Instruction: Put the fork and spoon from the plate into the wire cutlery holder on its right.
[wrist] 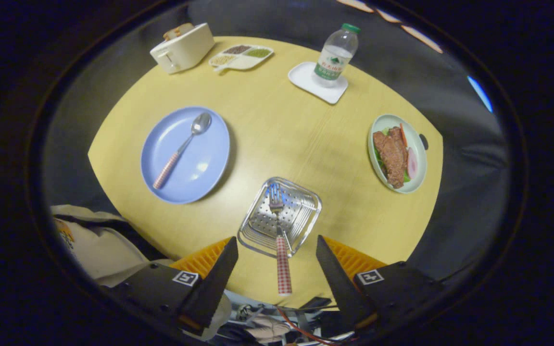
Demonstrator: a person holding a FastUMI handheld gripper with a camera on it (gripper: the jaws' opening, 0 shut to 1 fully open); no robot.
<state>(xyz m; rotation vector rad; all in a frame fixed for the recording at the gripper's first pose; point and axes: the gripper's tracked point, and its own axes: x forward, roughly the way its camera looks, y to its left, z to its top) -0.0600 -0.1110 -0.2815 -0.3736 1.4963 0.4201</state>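
Observation:
I look down on a round yellow table. The wire cutlery holder [280, 216] sits just ahead of my fingers. The fork [281, 235] stands in it, tines down inside and its red-checked handle sticking up between my fingers without touching them. My gripper [277, 242] hangs open above the holder with nothing pressed between its fingers. To the left of the holder lies the blue plate [209, 163]. The spoon [181, 149] rests on it, bowl pointing away and checked handle toward me.
A green plate of meat and vegetables [397, 154] lies right of the holder. At the far side stand a water bottle [336, 55] on a white coaster [306, 77], a divided snack dish [241, 56] and a white toaster [183, 47]. A person's sleeve [99, 245] is at the near left.

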